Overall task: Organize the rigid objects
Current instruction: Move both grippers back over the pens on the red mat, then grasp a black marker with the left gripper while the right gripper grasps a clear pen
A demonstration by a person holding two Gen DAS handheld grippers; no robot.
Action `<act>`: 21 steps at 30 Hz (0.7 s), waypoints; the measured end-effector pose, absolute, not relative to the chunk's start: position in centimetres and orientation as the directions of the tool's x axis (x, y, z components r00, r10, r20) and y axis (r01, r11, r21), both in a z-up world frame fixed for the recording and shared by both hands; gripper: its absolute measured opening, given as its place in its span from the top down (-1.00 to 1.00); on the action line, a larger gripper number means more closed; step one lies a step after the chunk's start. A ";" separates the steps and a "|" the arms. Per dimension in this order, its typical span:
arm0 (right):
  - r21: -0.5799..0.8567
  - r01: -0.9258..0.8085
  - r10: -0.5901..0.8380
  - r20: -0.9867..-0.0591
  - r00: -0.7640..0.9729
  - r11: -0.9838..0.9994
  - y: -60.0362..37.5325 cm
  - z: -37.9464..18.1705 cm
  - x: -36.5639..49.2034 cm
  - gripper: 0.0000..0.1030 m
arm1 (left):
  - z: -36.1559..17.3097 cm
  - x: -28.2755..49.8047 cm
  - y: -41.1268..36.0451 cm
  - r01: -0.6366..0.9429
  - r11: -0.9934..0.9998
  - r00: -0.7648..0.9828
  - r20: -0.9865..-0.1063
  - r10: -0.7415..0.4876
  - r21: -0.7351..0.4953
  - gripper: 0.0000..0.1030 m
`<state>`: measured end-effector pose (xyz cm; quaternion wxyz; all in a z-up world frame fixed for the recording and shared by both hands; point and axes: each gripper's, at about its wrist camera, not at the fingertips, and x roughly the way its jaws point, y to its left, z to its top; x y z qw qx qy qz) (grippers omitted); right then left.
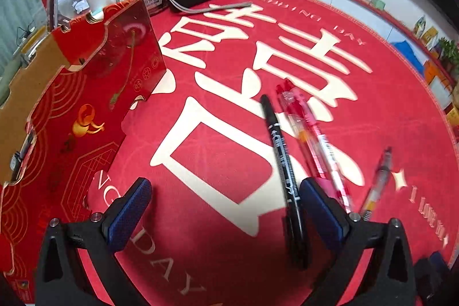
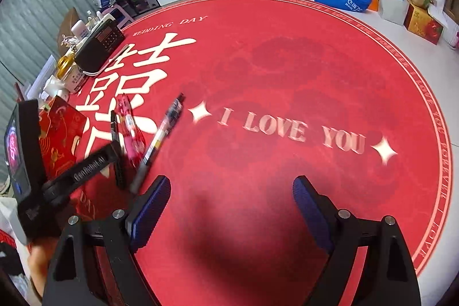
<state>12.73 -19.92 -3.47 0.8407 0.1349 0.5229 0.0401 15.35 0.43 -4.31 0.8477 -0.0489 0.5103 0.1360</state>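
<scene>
Lining my wide-open left tongs (image 1: 225, 208) over the black pen (image 1: 282, 171) lying beside the red pen (image 1: 312, 139) on the mat (image 1: 387, 93); right tongs (image 2: 231, 205) wide, empty; next, I judge, close and carry to the red box (image 1: 86, 93).

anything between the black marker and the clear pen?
Yes: the pink pen lies between the black marker and the clear pen, all on the red mat; left wrist view.

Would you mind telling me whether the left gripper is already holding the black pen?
No, the left gripper is open, and the black pen lies on the red mat beside its right finger.
</scene>
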 end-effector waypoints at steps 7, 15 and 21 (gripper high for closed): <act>0.176 0.101 0.116 -0.895 0.431 0.979 -15.7 -4.9 17.0 -0.38 | -4.4 15.5 1.9 -0.288 0.957 0.461 -0.873 0.163 0.027 -1.00; -0.008 -0.016 0.000 -0.899 0.439 1.000 -12.2 -4.9 18.2 0.15 | -4.5 15.3 2.5 -0.262 0.964 0.494 -0.851 0.175 0.046 -0.99; 0.023 -0.122 0.072 -0.910 0.409 0.992 -15.3 -4.8 16.0 0.66 | -4.5 15.8 2.0 -0.254 0.967 0.483 -0.862 0.151 0.027 -1.00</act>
